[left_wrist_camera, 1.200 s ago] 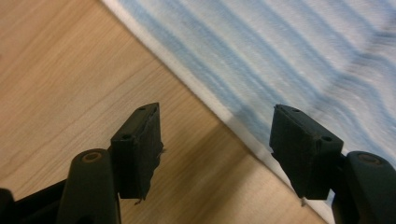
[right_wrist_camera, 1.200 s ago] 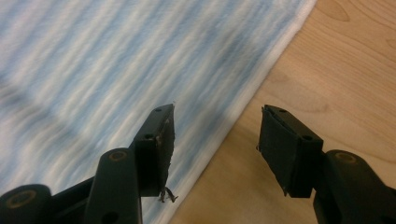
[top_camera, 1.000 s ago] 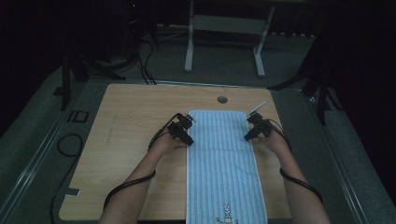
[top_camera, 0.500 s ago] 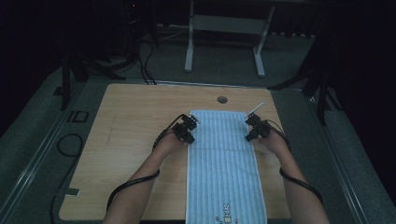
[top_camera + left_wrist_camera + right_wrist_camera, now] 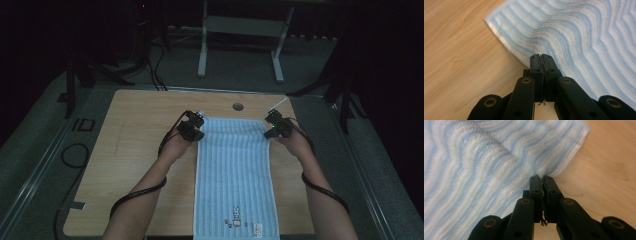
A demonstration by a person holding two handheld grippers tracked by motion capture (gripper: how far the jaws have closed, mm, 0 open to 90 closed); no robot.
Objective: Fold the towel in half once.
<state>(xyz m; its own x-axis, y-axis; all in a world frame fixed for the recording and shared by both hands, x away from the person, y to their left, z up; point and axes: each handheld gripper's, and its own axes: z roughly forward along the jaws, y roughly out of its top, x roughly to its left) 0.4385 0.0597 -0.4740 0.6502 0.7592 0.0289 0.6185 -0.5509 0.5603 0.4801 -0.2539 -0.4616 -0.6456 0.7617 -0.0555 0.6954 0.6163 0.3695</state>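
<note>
Compared with a second ago, you are now pinching the towel point(image 5: 235, 175) where before your jaws were standing apart over its far corners: both pairs have just been closing, with cloth between them. Your left gripper point(image 5: 194, 131) is clamping the far left edge of the towel, and your right gripper point(image 5: 274, 130) is clamping the far right edge. The far end of the towel is now sitting a little higher and narrower than earlier, and the cloth is wrinkling near each grip.

In the left gripper view, your left jaws are pressed together on the towel's white hem point(image 5: 506, 45), just short of the corner, and the stripes are bending in waves toward the pinch. In the right gripper view the same is happening near the other corner, with a fold rising beside the jaws.

The towel is lying lengthwise down the middle of the wooden table point(image 5: 130, 150), pale blue with fine stripes, and its near end with a small printed figure is reaching the table's near edge.
</note>
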